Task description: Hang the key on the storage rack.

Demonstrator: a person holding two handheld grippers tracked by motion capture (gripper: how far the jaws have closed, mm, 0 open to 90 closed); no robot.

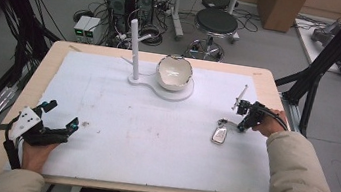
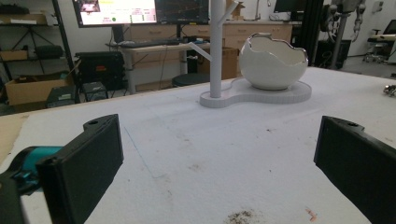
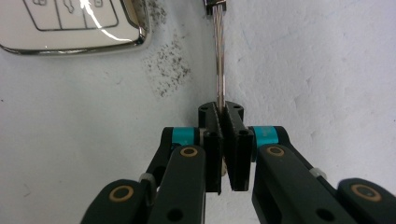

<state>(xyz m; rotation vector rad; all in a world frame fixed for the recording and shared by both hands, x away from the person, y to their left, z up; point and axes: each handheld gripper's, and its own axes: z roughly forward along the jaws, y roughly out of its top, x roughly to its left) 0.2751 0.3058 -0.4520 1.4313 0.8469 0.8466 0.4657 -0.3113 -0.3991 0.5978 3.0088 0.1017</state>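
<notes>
While the left tool (image 1: pixel 61 115) gapes, the right tool (image 3: pixel 223 122) pinches the glossy white key fob's (image 3: pixel 74 23) silver ring (image 3: pixel 219 60).

Left tongs (image 1: pixel 61 114) rest wide open; right tongs (image 1: pixel 241 128) are clamped tight, angled down.

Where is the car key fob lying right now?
In the high view the car key fob lies on the white mat's right side, just beside the right gripper, which is shut on its metal ring.

We see a wooden surface (image 1: pixel 16 99) covered by a stained white mat (image 1: pixel 152 139). On the mat lie a white stand with an eggshell-shaped bowl (image 1: pixel 174 73) and a car key fob (image 1: pixel 220 135).
</notes>
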